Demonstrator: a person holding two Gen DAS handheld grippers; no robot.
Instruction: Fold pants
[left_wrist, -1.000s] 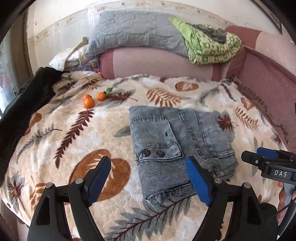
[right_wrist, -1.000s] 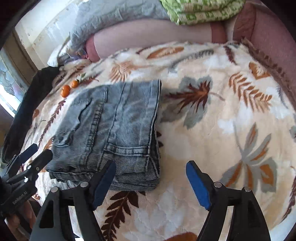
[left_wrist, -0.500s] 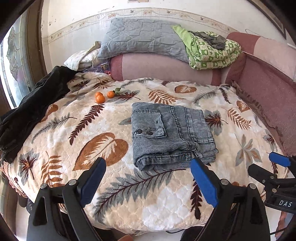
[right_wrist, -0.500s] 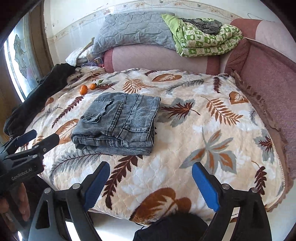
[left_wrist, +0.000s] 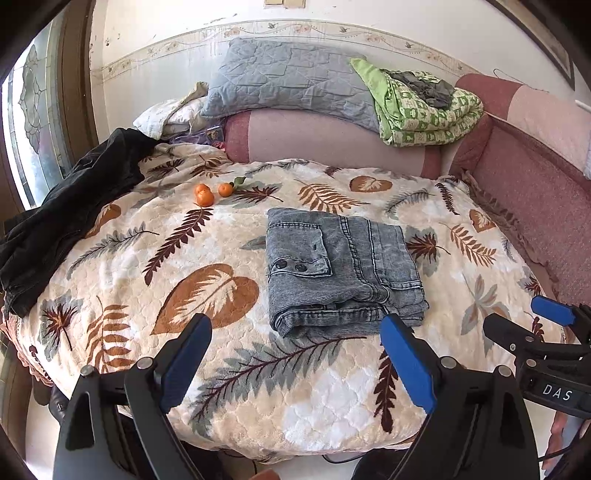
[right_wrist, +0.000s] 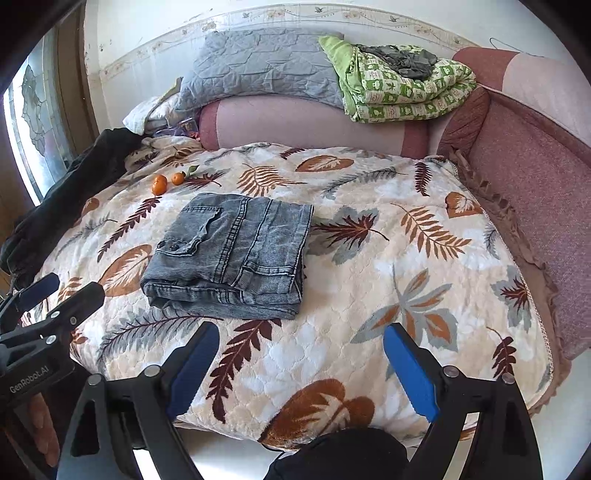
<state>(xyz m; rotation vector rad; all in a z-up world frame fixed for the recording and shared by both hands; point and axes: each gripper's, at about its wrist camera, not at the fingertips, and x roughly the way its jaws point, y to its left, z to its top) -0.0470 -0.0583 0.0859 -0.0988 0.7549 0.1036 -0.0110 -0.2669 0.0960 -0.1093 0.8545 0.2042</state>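
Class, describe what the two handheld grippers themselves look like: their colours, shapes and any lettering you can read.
Both are black plastic clamps with two angled fingers, silver pivot bolts and ribbed blue pads. The left gripper shows "GenRobot.AI" in white on its body in the right wrist view. The right gripper carries white letters "DAS" in the left wrist view. No sleeves are visible.

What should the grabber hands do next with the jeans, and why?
Probably nothing more than staying back. The jeans already lie in a neat folded stack on the blanket, and both the left gripper and right gripper are open, holding nothing.
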